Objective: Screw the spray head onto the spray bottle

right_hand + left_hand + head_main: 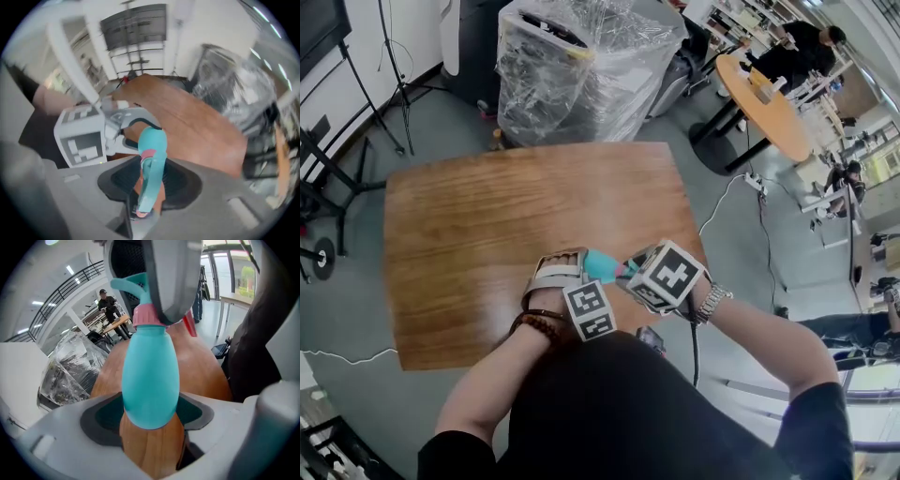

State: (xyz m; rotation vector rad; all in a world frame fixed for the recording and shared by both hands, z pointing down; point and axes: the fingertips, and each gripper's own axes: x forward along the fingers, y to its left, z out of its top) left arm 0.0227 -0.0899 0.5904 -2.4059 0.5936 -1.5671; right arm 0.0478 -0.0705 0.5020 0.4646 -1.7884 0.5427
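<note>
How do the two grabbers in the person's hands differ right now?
The left gripper clamps the plump teal bottle; the right gripper clamps the slim spray head. The left gripper's jaws stand wide, the right gripper's closer together. Both hold their piece off the wooden table.

No readable text, label or number anywhere (the marker cubes (589,311) carry only square patterns).

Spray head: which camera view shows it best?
The right gripper view: the spray head lies lengthwise between the right gripper's jaws, nearly whole. The left gripper view shows only its pink collar and a teal tip, the rest behind the right gripper. In the head view that gripper hides it.
</note>
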